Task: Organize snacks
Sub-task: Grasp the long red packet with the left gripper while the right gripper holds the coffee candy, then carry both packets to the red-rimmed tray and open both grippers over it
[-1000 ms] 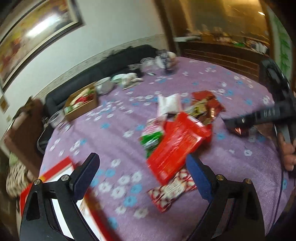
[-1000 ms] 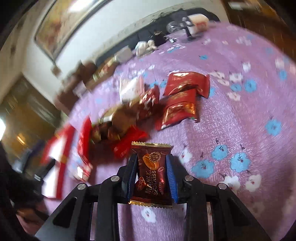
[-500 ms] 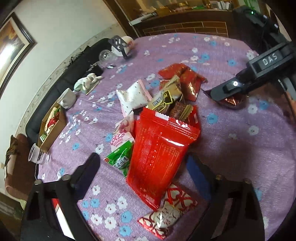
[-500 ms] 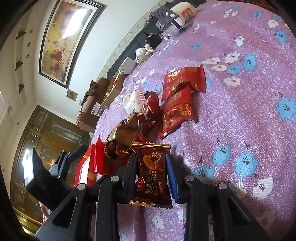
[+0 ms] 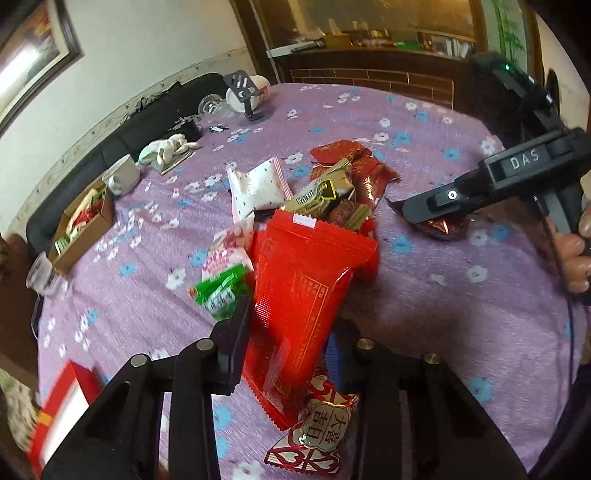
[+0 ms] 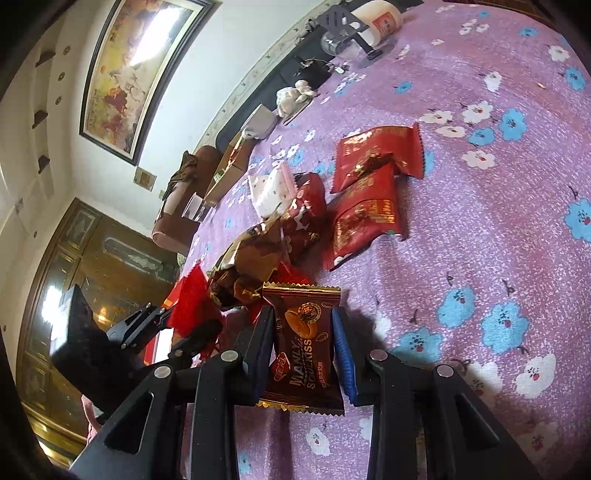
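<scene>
A pile of snack packets lies mid-table on the purple flowered cloth (image 5: 424, 295). My left gripper (image 5: 291, 343) is shut on a big red snack bag (image 5: 306, 288) at its lower part. A red-and-white packet (image 5: 317, 435) lies under it, and a green packet (image 5: 221, 295) is to its left. My right gripper (image 6: 303, 343) is shut on a brown Manly Soukiss packet (image 6: 304, 343) just above the cloth; it shows in the left wrist view (image 5: 443, 225) at the right. Two red packets (image 6: 369, 192) and a white dotted one (image 6: 271, 192) lie beyond.
A red-and-white box (image 5: 62, 406) sits at the near left edge. A cardboard box of snacks (image 5: 81, 225), a cup (image 5: 122, 179), a glass (image 5: 44, 277), a phone stand (image 5: 247, 99) and a jar (image 6: 380, 14) line the far side by a dark sofa.
My left gripper has come down over the big red bag and closed on it. My right gripper keeps hold of the brown packet and has barely moved.
</scene>
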Demonstrator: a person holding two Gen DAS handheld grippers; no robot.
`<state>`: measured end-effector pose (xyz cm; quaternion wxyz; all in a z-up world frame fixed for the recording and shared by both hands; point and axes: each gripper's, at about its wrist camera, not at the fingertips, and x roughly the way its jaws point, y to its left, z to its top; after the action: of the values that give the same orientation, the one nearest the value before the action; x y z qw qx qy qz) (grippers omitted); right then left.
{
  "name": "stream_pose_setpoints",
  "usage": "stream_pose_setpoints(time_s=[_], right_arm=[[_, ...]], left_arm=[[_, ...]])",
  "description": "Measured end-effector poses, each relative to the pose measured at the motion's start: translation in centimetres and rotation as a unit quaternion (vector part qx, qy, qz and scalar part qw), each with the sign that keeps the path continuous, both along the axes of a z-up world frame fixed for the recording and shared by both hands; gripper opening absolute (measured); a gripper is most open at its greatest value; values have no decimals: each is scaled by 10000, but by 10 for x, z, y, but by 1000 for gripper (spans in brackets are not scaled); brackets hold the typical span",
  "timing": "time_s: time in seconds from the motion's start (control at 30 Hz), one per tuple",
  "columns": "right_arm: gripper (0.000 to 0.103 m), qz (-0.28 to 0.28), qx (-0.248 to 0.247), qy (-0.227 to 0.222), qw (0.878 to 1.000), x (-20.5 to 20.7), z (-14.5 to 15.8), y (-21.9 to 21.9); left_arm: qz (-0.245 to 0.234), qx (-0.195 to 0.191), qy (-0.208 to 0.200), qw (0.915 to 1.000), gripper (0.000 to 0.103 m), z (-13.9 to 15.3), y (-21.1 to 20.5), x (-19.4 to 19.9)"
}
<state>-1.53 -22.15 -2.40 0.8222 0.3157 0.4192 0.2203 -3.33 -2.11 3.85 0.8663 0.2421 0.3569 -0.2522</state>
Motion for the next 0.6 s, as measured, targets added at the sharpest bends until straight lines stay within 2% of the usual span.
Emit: stream_pose_setpoints(time_s=[0.1,0.2,0.27,0.4,0.5,0.6], right_arm=[[33,100,-51,-109,9999,-1,4,5],[33,132,-58,-182,9997,-3,6,6],[33,123,-64,-233,9996,-4,7,6],[32,137,-135,-335,9993,-8,10,9],[32,191,-136,-469,9986,-15,15,12],[32,292,-66,-565,9980,-21,19,19]], left_arm=[[173,-407,50,9990,33,6,10,-9],[425,-903,65,9950,33,15,26,-24],[592,-1096,54,9922,33,20,36,-32],[1050,-1616,-11,9813,33,31,67,-50],[1319,-1873,-120,9733,33,39,88,-60],[1706,-1863,-316,9670,33,44,111,-73]])
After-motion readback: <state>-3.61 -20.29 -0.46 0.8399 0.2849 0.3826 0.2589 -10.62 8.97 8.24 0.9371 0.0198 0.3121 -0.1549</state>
